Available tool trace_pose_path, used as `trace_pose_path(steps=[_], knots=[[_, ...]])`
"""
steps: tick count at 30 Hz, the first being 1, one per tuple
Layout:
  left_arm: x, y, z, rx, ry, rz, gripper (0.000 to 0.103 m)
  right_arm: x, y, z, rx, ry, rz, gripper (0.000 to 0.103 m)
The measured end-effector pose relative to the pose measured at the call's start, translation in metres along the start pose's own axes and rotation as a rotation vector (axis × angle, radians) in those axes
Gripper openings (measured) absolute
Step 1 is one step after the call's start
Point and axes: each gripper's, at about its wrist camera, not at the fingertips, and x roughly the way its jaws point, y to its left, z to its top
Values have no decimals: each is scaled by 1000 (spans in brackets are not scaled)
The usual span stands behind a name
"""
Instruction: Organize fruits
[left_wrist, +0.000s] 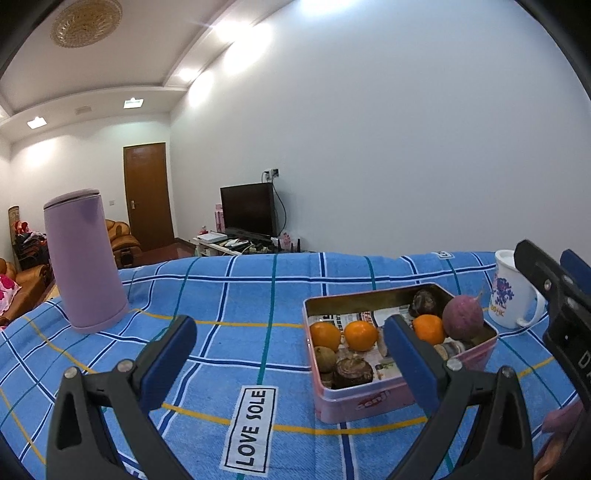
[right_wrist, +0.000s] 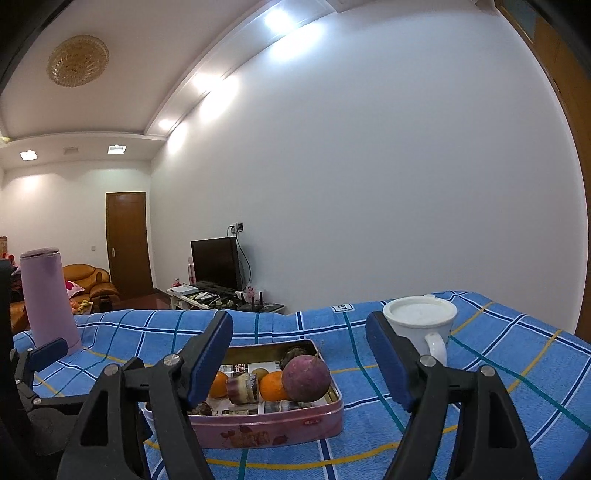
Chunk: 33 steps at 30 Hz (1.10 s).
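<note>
My left gripper (left_wrist: 291, 350) and right gripper (right_wrist: 299, 358) gape, empty; purple fruit (right_wrist: 306, 377) rests in pink tin (right_wrist: 266, 430), right corner; seemingly firm, round, roll-prone; I would pinch its widest middle.

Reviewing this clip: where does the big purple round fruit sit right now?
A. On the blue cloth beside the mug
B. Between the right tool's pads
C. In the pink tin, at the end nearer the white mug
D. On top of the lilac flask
C: the purple fruit lies inside the pink tin, next to an orange, at the end toward the white mug; neither tool holds it.
</note>
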Motion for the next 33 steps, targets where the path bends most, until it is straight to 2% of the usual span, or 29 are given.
trace_pose_path(steps=[33], knots=[[-1,1,0,-6,5,2,103,1,-1,1,-6,10,-8,77]])
